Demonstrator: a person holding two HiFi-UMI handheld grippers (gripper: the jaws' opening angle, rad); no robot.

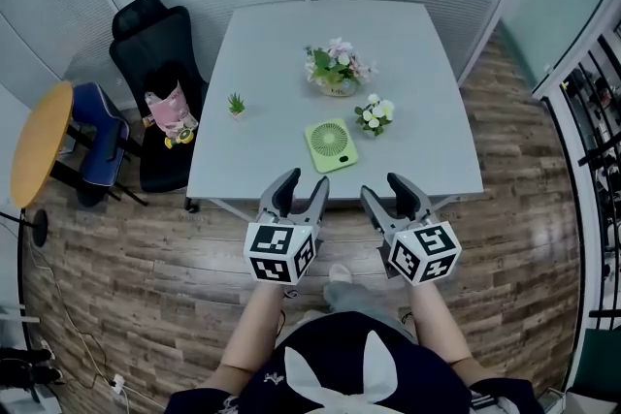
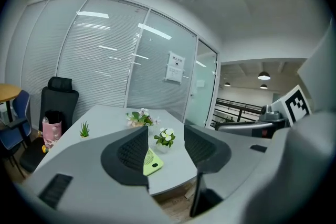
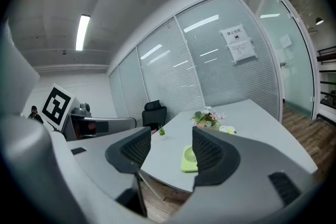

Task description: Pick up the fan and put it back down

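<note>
Your left gripper (image 1: pixel 305 181) and your right gripper (image 1: pixel 384 187) are side by side at the near edge of the gray table (image 1: pixel 281 73). They point across the table. Neither one touches the table.

Look at your left gripper (image 2: pixel 165 136) in its own view. Its jaws stand wide apart and nothing is between them. The jaws of your right gripper (image 3: pixel 171 136) are wide apart too, and they also hold nothing.

The green fan (image 1: pixel 331 144) lies flat on the table, close to the near edge. It is just ahead of your two grippers and apart from both. In the left gripper view the fan (image 2: pixel 153 164) peeks out past the left jaw. In the right gripper view the fan (image 3: pixel 189 160) shows beside the right jaw.

A small bunch of white flowers (image 1: pixel 375 112) sits on the table just beside the fan, a bit farther from the near edge. A bigger bunch of pink and white flowers (image 1: pixel 338 68) sits near the middle of the table. A tiny green plant (image 1: pixel 236 104) stands close to the table's left edge.

A black chair (image 1: pixel 155 82) stands at the left side of the table, with a pink bag (image 1: pixel 171 111) on its seat.
</note>
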